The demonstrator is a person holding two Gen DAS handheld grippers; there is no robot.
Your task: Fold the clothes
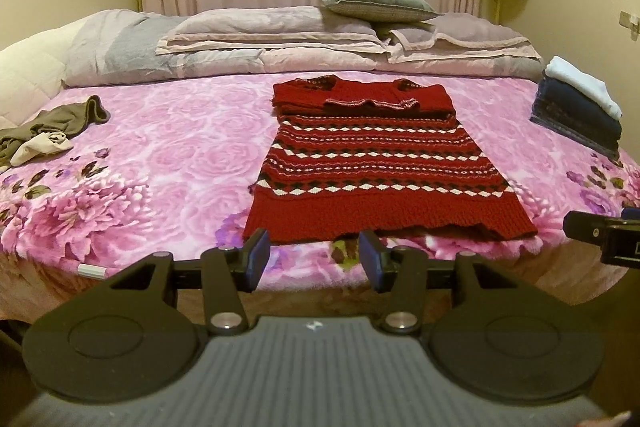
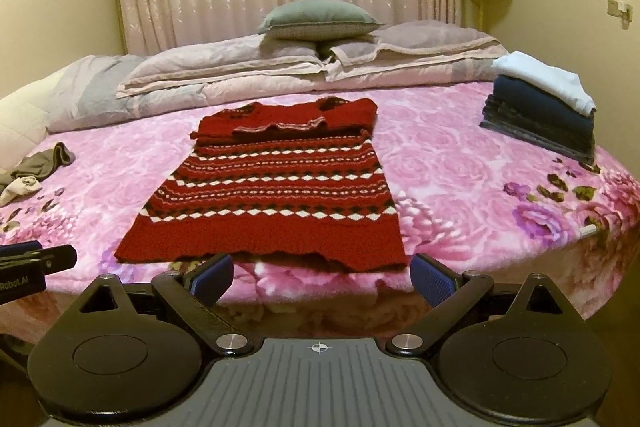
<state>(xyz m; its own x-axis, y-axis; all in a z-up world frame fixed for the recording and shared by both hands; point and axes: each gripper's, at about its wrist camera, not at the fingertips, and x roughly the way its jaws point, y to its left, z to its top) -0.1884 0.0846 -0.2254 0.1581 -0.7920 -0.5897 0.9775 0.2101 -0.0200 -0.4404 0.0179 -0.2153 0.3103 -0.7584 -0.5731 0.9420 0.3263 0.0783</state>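
Observation:
A red knitted sweater [image 1: 380, 163] [image 2: 276, 187] with white and dark diamond bands lies flat on the pink floral bedspread [image 1: 160, 167] [image 2: 460, 179], its sleeves folded in across the chest and its hem toward me. My left gripper [image 1: 314, 259] hovers just short of the hem's left part, jaws apart with nothing between them. My right gripper [image 2: 320, 277] hangs before the hem's right part, open and empty too. Each gripper's tip shows at the edge of the other's view.
A stack of folded clothes [image 1: 580, 107] [image 2: 544, 107], dark blue with a white piece on top, sits at the bed's right. Crumpled olive and cream garments [image 1: 44, 135] [image 2: 32, 171] lie at the left. Pillows [image 1: 360, 3] and a rolled quilt line the headboard side.

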